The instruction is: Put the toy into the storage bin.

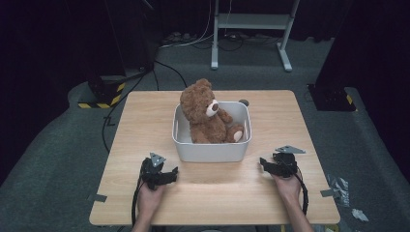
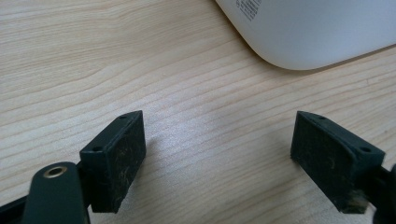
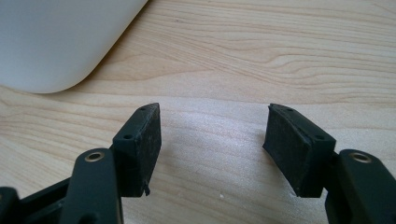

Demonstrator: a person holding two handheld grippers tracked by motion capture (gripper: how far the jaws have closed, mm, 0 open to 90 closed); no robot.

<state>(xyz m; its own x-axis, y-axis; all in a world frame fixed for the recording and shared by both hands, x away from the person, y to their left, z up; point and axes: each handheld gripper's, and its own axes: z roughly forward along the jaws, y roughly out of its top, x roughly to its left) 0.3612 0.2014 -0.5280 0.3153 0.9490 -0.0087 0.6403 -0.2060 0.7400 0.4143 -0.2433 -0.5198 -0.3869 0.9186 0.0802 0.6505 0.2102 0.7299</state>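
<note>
A light wooden square tabletop (image 1: 145, 116) stands on grey carpet, and at its middle sits a white rounded plastic bin (image 1: 211, 150). Inside the bin a brown plush teddy bear (image 1: 205, 116) sits upright, leaning toward the bin's left wall, its pale muzzle turned to the right. On the near side of the bin, the black left tongs (image 1: 170, 173) rest low over the wood near its front left corner, released, jaws spread wide with bare tabletop between them. The black right tongs (image 1: 263, 162) lie near the front right corner, likewise released and grasping nothing. Each gripper view shows a curved corner of the bin ahead of its jaws.
</note>
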